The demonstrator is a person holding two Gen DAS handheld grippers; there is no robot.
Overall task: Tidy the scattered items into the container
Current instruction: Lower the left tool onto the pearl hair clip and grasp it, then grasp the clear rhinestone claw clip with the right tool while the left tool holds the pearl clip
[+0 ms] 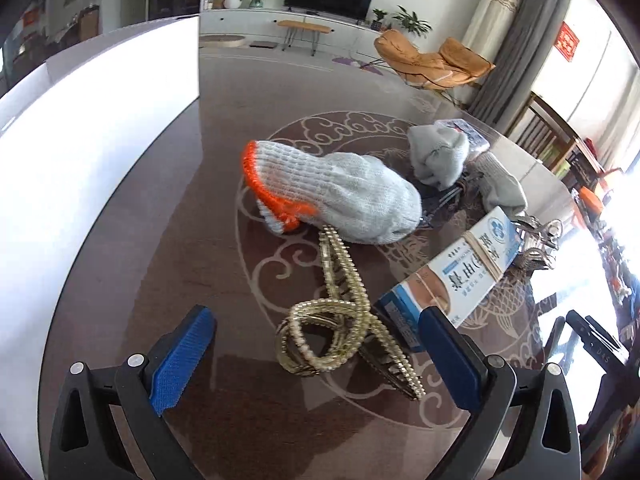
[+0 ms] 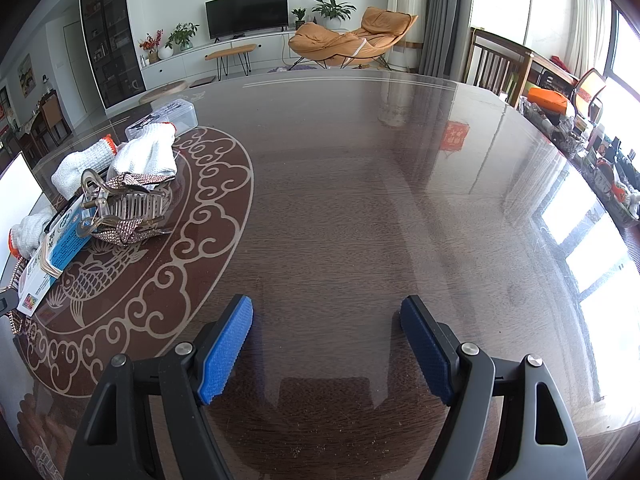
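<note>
My left gripper point(image 1: 316, 320) is open, its blue pads on either side of a gold beaded hair clip point(image 1: 344, 316) lying on the table. Behind it lies a white knit glove with an orange cuff point(image 1: 332, 196). A blue and white box with rubber bands point(image 1: 452, 276) lies to the right, touching the right pad. A tall white container point(image 1: 100, 120) stands at the left. My right gripper point(image 2: 326, 312) is open and empty over bare table. In its view the box point(image 2: 56, 248), a rhinestone claw clip point(image 2: 124, 208) and gloves point(image 2: 148, 156) lie at the left.
A second grey-white glove point(image 1: 440, 156) and a clear plastic box point(image 1: 468, 132) lie behind the pile; the box also shows in the right wrist view point(image 2: 168, 116). A metal claw clip point(image 1: 536, 244) sits past the blue box. The dark round table point(image 2: 360, 180) extends right.
</note>
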